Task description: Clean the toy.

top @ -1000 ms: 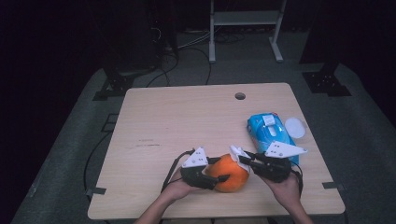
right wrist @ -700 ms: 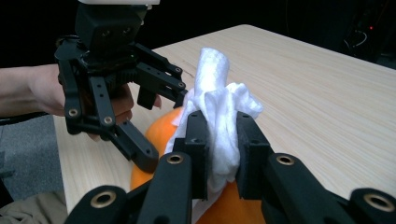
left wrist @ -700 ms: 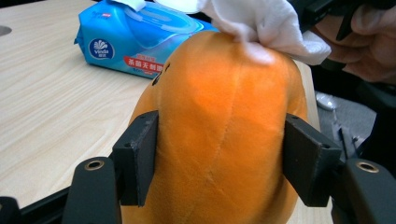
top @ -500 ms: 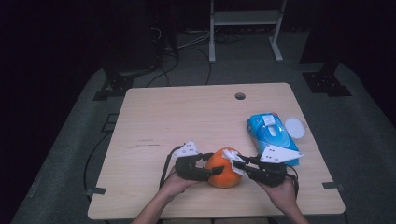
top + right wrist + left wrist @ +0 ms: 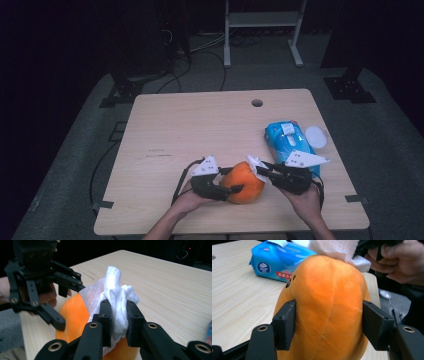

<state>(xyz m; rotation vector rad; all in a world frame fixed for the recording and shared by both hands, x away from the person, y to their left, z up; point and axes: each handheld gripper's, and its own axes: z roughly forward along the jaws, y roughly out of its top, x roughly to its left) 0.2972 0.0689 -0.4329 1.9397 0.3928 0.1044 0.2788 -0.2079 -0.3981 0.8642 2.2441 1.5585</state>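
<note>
Light wood desk (image 5: 200,130) stood on grey floor in a dark room, cables at 12 o'clock. Orange plush (image 5: 243,181) sat near the 6 o'clock edge. Left gripper (image 5: 227,184) fingers clamped the plush; right gripper (image 5: 260,170) fingers pinched a white wipe (image 5: 116,302) against it. Wipe pack (image 5: 289,144) lay at 3 o'clock. Versus one second earlier, both grippers and the plush sat slightly lower toward 6 o'clock.

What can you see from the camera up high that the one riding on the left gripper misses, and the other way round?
High view alone: the whole table, its round hole, a white lid, both forearms. Left gripper view alone: its jaws pressed into the sides of the orange plush toy, and print on the blue wipes pack. Both: toy, pack, white wipe.
</note>
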